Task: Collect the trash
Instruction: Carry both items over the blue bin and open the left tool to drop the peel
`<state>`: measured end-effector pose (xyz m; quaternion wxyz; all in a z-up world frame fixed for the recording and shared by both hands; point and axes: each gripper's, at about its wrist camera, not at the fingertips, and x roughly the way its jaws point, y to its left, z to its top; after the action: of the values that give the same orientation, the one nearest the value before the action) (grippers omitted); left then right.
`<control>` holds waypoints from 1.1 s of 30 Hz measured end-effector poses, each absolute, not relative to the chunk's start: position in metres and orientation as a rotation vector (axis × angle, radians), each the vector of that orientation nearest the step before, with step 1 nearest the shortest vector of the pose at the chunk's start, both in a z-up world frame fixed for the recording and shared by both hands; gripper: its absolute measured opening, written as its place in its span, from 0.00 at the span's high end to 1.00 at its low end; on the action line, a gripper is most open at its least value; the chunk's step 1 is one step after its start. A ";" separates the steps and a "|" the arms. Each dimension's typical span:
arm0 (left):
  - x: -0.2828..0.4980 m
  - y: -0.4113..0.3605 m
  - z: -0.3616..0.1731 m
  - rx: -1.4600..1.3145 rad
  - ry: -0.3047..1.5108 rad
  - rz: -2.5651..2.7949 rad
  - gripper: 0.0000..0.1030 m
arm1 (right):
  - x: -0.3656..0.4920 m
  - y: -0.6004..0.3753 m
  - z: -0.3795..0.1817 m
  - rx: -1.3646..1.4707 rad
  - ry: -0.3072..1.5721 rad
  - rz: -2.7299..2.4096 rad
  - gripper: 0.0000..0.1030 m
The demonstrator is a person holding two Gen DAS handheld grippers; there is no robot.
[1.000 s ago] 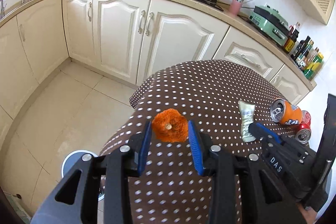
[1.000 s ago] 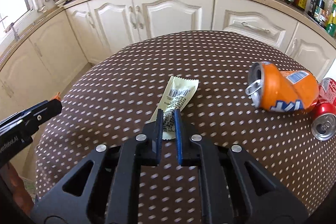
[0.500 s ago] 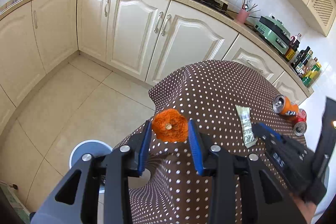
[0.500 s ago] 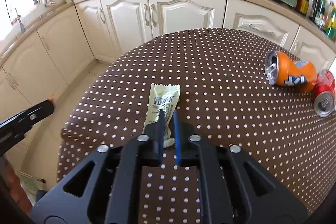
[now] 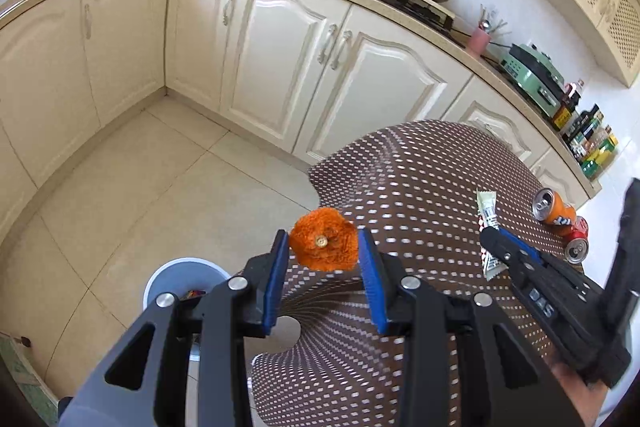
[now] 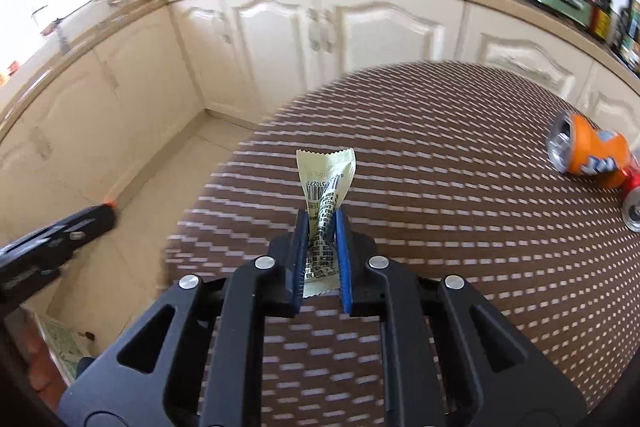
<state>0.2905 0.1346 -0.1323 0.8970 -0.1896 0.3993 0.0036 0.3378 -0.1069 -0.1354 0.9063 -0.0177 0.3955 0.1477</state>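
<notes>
Left gripper (image 5: 323,267): clamped on orange peel (image 5: 323,245), bin (image 5: 182,283) below-left of fingers, nearer this hand
Right gripper (image 6: 322,251): just closed, pinching wrapper (image 6: 325,183), long axis running forward

Both grippers drew back from table (image 6: 460,147); wrapper (image 6: 326,179) lifted, twisted

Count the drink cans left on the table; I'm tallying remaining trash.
2: a dented orange aluminium can lying at the dotted brown tablecloth's far right edge, and a red can touching it, partly cut off.
</notes>
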 end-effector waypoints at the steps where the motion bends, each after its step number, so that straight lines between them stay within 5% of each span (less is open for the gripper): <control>1: 0.288 0.140 -0.134 -0.401 0.827 0.014 0.66 | 0.333 -0.097 -0.133 -0.039 0.810 0.331 0.86; 16: 0.270 0.252 -0.198 -0.485 0.924 0.215 0.66 | 0.315 0.064 -0.182 -0.061 0.882 0.623 0.86; 33: 0.295 0.270 -0.242 -0.549 1.000 0.226 0.58 | 0.334 0.082 -0.225 0.007 0.964 0.595 0.86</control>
<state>0.2946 0.2699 -0.2416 0.8356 -0.2592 0.4724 0.1068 0.3340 0.0819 -0.2254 0.8440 0.0033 0.4565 0.2816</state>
